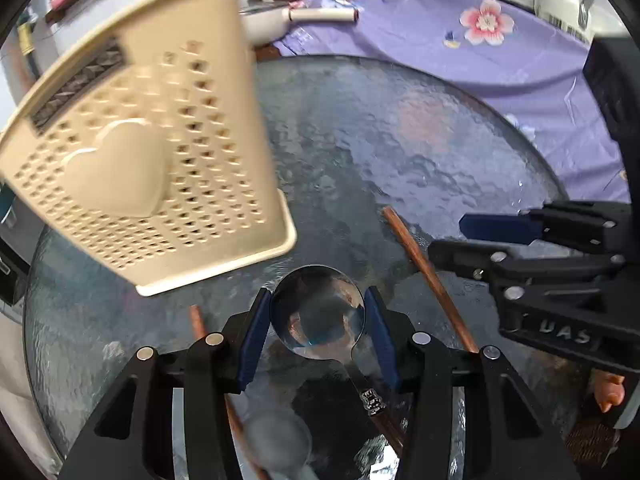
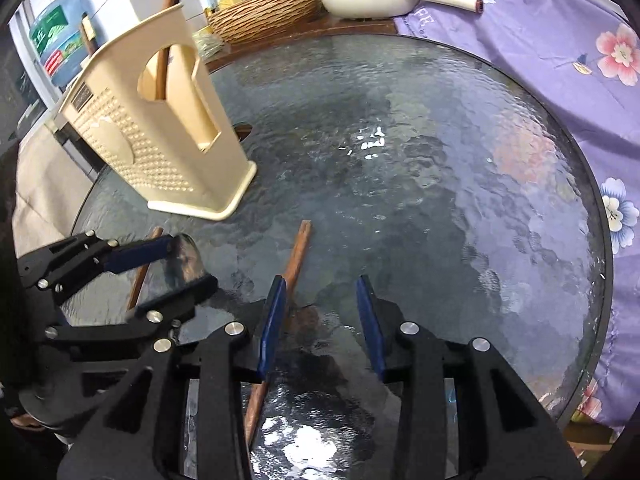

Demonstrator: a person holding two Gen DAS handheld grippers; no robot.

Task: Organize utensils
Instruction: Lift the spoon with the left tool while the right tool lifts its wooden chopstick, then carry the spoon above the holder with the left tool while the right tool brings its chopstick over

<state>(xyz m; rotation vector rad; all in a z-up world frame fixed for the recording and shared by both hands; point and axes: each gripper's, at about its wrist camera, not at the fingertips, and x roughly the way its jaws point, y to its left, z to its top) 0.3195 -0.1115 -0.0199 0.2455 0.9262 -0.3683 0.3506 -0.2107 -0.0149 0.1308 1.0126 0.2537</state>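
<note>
Chopstick (image 2: 166, 36) inside holder (image 2: 160, 128), right view only

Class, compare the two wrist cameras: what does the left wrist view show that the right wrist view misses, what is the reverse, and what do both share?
Only the left wrist view shows the heart on the utensil holder and the spoon bowl face-on between the left hand-held gripper fingers.

Only the right wrist view shows the chopstick in the holder, the wicker basket and the open, empty right hand-held gripper.

Both show the holder, glass table, loose chopsticks and purple cloth.
</note>
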